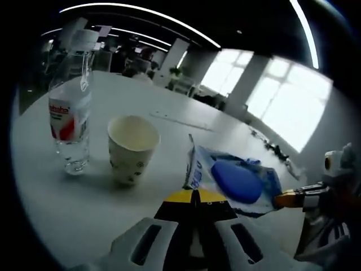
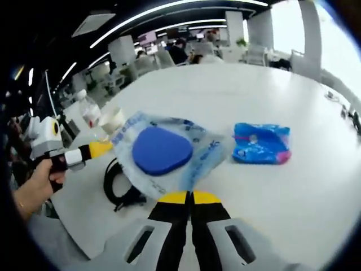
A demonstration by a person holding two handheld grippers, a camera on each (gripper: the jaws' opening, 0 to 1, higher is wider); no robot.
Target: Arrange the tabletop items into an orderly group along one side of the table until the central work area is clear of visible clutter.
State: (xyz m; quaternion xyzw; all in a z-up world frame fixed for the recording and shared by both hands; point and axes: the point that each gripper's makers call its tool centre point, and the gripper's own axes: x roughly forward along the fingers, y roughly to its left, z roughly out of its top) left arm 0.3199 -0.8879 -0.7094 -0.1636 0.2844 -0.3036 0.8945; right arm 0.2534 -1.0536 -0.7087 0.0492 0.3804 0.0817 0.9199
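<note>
Crinkled clear packet (image 2: 169, 152), rounded blue pad

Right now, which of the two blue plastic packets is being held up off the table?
The clear packet with the big dark blue pad: both grippers pinch it in the air. The smaller crumpled blue packet with the pink edge lies flat on the white table, untouched.

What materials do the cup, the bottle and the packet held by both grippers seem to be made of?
The cream cup with small dark marks looks like matte paper: opaque, with a rolled rim. The clear bottle with a red and white label appears to be glossy thin plastic, since the table shows through it. The see-through packet holding a blue pad seems to be soft plastic film: it wrinkles and shines.
</note>
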